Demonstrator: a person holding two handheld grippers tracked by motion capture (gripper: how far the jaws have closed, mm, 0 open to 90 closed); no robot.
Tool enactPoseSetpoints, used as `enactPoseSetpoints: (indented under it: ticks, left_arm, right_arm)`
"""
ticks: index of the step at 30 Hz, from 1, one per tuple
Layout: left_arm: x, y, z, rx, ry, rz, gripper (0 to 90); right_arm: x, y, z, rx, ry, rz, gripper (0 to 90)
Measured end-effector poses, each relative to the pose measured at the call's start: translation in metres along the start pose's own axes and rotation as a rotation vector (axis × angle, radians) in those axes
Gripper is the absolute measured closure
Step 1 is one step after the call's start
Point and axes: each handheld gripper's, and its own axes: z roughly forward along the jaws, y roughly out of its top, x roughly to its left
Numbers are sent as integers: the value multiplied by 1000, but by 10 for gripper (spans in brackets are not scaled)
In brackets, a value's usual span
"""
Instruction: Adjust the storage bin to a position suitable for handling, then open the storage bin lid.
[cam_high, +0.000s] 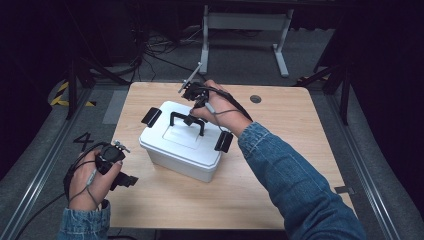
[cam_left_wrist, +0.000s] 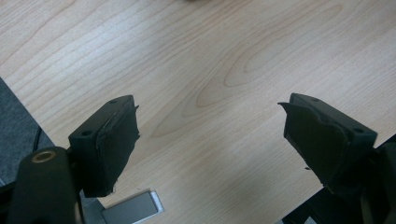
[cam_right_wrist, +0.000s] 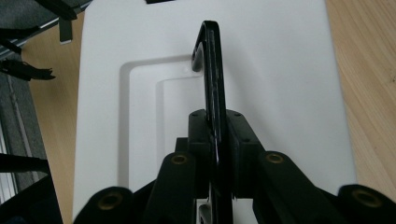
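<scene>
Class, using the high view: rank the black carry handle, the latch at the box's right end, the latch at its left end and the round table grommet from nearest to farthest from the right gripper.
1. Black carry handle, on the lid, clamped in the right gripper.
2. Right-end latch, below the forearm.
3. Left-end latch; nearly level with the right-end one, so hard to separate.
4. Round grommet, far right of the tabletop.

The high view looks forward and down from above the near side, taking in the whole wooden bench (cam_high: 280, 165) and the floor beyond it. The left gripper view rides low and close over bare bench wood near the near-left corner. The right gripper view looks steeply down, very near the white box (cam_right_wrist: 280, 70) and its black handle (cam_right_wrist: 211, 70), which the high view shares.
</scene>
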Motion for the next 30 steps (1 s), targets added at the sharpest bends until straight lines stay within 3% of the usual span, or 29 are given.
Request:
enactPoseSetpoints:
  ticks: [2, 7, 15, 20, 23, 27, 28, 30]
  left_arm:
    - [0, 0, 0, -5, -12, -16, 186]
    - [0, 3, 1, -3, -6, 4, 187]
    - [0, 0, 1, -4, -15, -18, 187]
    - [1, -2, -1, -5, -9, -24, 187]
    - [1, -1, 0, -2, -1, -1, 186]
    - [0, 0, 1, -3, -6, -14, 187]
    - [1, 1, 1, -7, 7, 9, 186]
    - [0, 1, 1, 1, 4, 6, 186]
  right_arm:
    - [2, 0, 0, 6, 15, -7, 842]
    - [3, 0, 0, 7, 10, -22, 844]
    - [6, -1, -4, -3, -4, -51, 846]
    - [11, -1, -14, -44, -21, -69, 846]
    - [13, 1, -30, -84, -12, -74, 846]
    - [15, 1, -41, -96, -18, -64, 846]
    - [16, 1, -46, -105, -21, -70, 845]
    - [17, 0, -51, -112, -20, -72, 845]
